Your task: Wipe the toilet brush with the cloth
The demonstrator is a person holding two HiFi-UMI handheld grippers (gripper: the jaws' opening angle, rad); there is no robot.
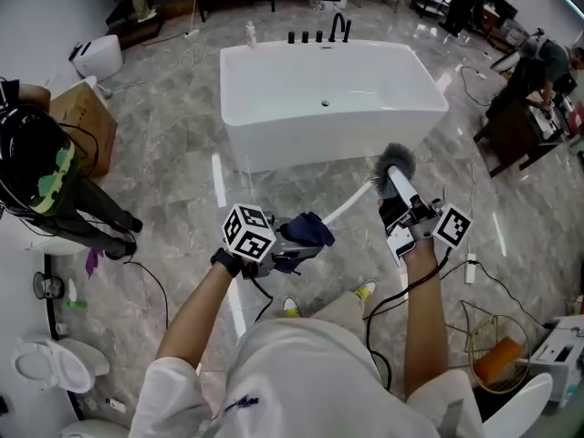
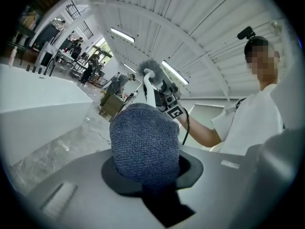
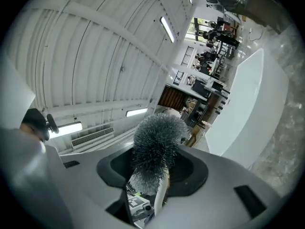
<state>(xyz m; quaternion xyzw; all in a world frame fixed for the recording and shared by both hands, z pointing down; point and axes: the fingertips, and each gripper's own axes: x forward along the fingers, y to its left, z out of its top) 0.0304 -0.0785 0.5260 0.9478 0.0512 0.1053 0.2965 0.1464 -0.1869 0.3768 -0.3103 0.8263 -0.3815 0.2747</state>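
Reaching both bare forearms forward from short white sleeves, the left arm angling in toward the middle, the right arm running nearly straight ahead. Gripping with the left gripper, jaws closed on a bunched blue cloth bulging out past their tips. Tipping the right gripper slightly upward, jaws clamped on the toilet brush just below its bristle head. Carrying the two grippers near each other, tips apart, the left one nearer the body.
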